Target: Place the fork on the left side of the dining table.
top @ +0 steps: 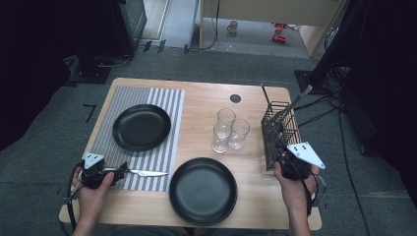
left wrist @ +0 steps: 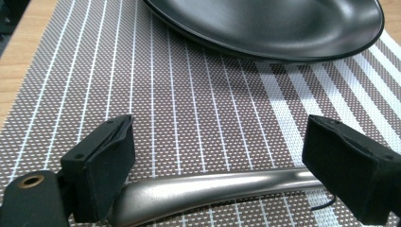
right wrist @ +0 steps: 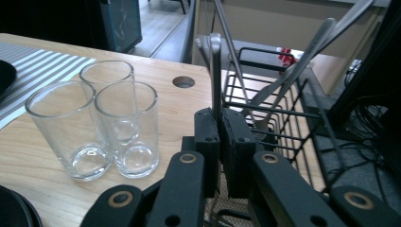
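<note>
A table knife (top: 145, 173) lies on the striped placemat (top: 147, 152) near the table's front left. My left gripper (top: 119, 172) sits low over its steel handle (left wrist: 213, 191) with the jaws wide apart. The handle runs crosswise between the two pads (left wrist: 106, 165), which do not clamp it. At the right, my right gripper (top: 280, 147) reaches into a black wire cutlery basket (top: 280, 125). Its jaws are shut on the thin metal shaft of an upright utensil (right wrist: 215, 71), seen in the right gripper view above my right gripper (right wrist: 220, 127).
A black plate (top: 141, 127) rests on the placemat, and a second black plate (top: 203, 191) sits at the front middle. Three clear glasses (top: 227, 130) stand beside the basket. More cutlery (right wrist: 302, 56) leans in the basket (right wrist: 283, 118). A cable hole (top: 235, 98) marks the far edge.
</note>
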Action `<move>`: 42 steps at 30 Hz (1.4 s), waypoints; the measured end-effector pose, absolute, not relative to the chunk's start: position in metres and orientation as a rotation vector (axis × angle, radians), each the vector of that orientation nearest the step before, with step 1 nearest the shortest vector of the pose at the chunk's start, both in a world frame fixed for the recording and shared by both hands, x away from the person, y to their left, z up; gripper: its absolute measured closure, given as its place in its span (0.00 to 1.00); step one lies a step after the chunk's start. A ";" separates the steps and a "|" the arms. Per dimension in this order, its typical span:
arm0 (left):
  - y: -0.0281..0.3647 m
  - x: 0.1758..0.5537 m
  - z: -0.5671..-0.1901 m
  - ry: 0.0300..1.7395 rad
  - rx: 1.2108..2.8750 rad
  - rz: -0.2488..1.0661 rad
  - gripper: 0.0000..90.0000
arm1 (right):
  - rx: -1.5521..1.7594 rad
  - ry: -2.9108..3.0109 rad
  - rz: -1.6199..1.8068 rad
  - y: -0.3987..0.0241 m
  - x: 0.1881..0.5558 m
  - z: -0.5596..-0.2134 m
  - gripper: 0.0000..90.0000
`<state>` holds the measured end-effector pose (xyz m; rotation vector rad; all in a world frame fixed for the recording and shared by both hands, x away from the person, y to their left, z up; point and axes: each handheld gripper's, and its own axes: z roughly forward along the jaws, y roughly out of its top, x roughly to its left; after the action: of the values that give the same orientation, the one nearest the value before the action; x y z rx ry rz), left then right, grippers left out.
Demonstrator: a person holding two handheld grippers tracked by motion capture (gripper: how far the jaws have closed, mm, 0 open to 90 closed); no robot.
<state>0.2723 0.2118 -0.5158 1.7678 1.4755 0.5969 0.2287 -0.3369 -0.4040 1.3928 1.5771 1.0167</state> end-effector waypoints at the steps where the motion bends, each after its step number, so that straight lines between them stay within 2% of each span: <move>1: 0.211 0.272 -0.516 1.476 1.775 0.615 0.12 | 1.392 1.575 1.008 -0.336 0.229 -0.405 0.96; 7: 0.210 0.272 -0.514 1.474 1.785 0.619 0.12 | 1.403 1.549 1.018 -0.336 0.231 -0.412 0.96; 19: 0.198 0.275 -0.502 1.452 1.779 0.645 0.12 | 1.452 1.440 1.055 -0.355 0.228 -0.403 0.98; 42: 0.176 0.274 -0.472 1.341 1.764 0.604 0.12 | 1.360 1.395 1.179 -0.345 0.211 -0.344 0.98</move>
<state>0.2738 0.1761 -0.4723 1.7641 1.3413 0.6041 0.2112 -0.3447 -0.3440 1.3603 1.3948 1.1794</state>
